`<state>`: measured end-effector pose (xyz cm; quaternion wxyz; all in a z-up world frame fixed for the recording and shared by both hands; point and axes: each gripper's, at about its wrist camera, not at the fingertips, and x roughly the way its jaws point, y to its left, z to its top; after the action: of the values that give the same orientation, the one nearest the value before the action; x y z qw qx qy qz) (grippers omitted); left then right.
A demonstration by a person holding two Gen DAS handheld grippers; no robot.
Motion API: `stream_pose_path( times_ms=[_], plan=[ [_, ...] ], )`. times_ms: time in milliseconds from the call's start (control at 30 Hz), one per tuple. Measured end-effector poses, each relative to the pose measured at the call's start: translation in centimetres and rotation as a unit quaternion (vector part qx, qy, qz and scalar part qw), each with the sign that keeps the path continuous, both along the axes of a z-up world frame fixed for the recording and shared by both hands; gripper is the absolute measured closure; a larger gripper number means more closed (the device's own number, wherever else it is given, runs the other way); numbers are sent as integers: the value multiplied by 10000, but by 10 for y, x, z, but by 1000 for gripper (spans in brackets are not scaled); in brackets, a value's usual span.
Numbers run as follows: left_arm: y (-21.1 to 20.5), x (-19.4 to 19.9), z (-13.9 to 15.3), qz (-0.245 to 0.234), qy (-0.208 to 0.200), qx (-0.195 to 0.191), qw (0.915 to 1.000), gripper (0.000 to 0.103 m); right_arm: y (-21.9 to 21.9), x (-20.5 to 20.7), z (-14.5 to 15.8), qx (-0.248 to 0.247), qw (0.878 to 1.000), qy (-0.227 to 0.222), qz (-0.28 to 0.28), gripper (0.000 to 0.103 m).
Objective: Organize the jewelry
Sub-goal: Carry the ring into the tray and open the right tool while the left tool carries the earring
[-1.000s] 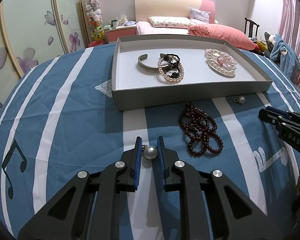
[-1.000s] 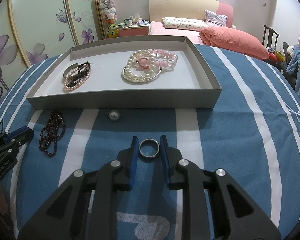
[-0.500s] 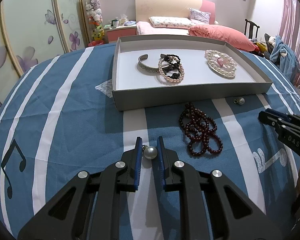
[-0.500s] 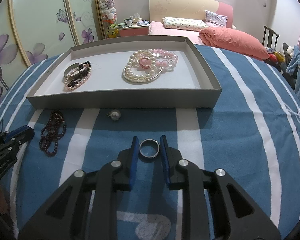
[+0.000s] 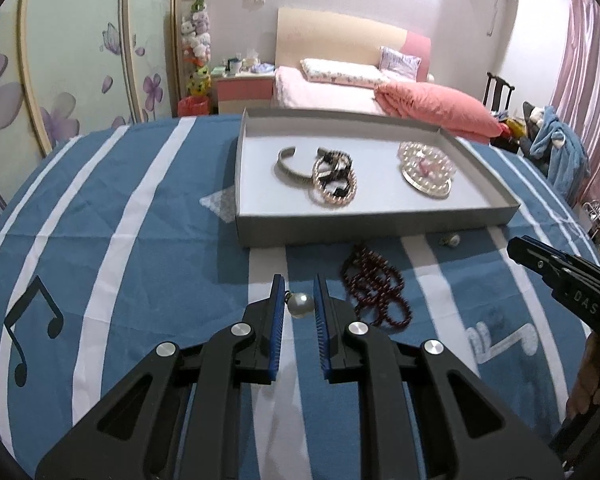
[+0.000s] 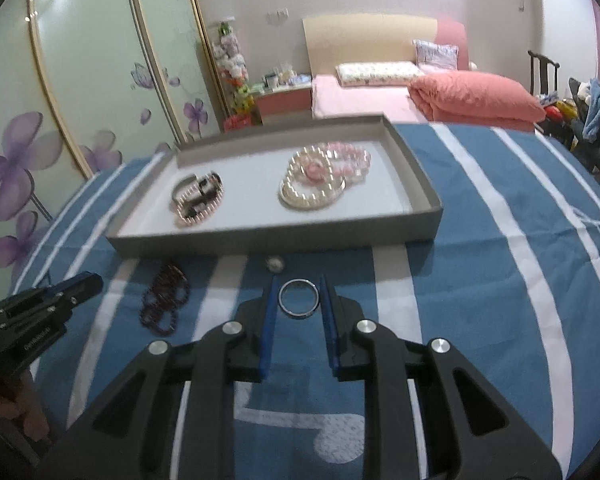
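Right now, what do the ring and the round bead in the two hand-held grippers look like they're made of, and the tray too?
The ring looks like polished silver-toned metal: a bright rim with glints. The round bead looks like a pearl, real or imitation: smooth, white, softly glossy, with a small metal cap. The tray looks like matte grey cardboard: thin, straight walls with no shine.

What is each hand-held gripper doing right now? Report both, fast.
Left hand-held gripper: shut on the pearl earring.
Right hand-held gripper: shut on the silver ring.
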<state>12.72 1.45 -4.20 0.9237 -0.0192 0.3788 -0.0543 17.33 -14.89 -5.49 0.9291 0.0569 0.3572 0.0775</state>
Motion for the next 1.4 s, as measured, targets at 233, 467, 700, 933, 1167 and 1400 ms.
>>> stream_pose_path(
  times_ms=[233,467,700,933,1167,1400],
  plan=[
    [-6,-8,22,49,-622,5,9980,87,6,-13,30,51,9970,-765,-63,81],
    [-12,-16,41,121,-1232,95,9923,87,15,-35,58,-50,9848,-1731,-153,81],
    [-20,-20,51,132,-1615,111,9867,87,24,-47,76,-223,9695,-2429,-252,81],
    [-24,-16,55,189,-1819,132,9830,87,26,-42,77,-311,9641,-2621,-291,81],
    [-26,-5,56,238,-1917,170,9810,87,25,-28,74,-321,9654,-2567,-323,81],
    [-29,2,58,206,-1967,172,9801,87,25,-18,70,-293,9668,-2512,-361,81]
  ],
)
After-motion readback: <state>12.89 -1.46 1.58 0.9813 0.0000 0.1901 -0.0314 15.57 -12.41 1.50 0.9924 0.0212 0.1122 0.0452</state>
